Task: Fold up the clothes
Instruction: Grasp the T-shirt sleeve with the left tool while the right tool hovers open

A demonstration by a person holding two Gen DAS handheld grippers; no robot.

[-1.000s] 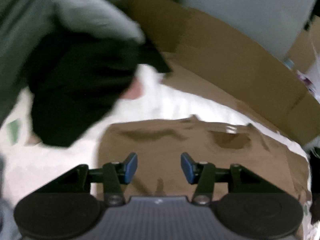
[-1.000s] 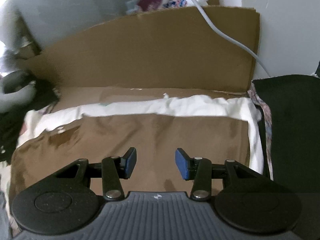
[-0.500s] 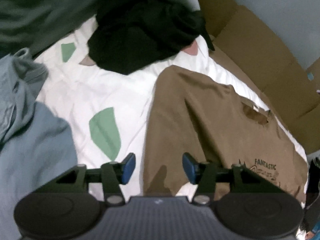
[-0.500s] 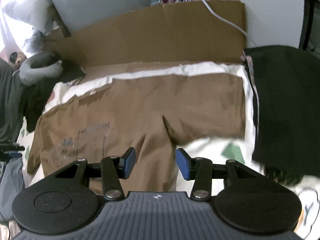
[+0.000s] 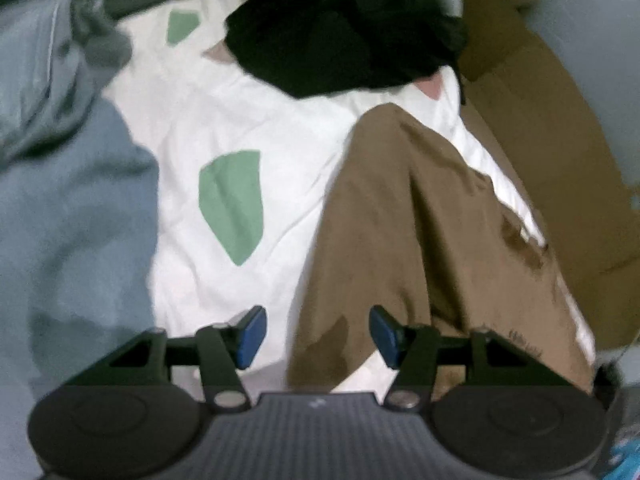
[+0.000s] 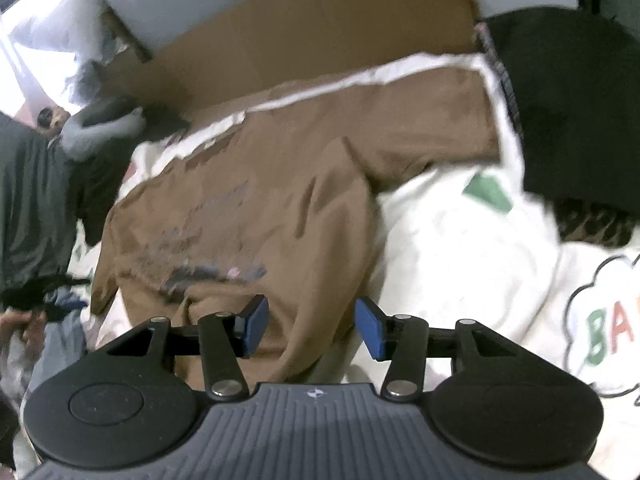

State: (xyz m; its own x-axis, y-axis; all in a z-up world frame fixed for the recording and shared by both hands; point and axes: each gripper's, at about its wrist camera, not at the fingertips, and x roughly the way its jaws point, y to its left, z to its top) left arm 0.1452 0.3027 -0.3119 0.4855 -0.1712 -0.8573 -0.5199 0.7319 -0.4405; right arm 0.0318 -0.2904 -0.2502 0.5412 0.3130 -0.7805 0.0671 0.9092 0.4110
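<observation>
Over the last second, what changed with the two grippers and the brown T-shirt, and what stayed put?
Both views pulled back from the cardboard wall toward the near edge of the brown T-shirt. The left gripper now hangs over a sleeve end, the right gripper over the shirt's near edge. The left gripper's jaws have just been opening, and neither pair has cloth between its pads. The shirt lies spread on the white sheet, as before.

Home bedroom: bed under white sheet with green patches (image 5: 230, 204); loose clothes strewn along sheet's edges (brown printed T-shirt (image 6: 256, 208), black garment (image 5: 344, 36), grey-blue garment (image 5: 68, 200)); flattened brown cardboard (image 6: 304, 28) propped along far edge.
</observation>
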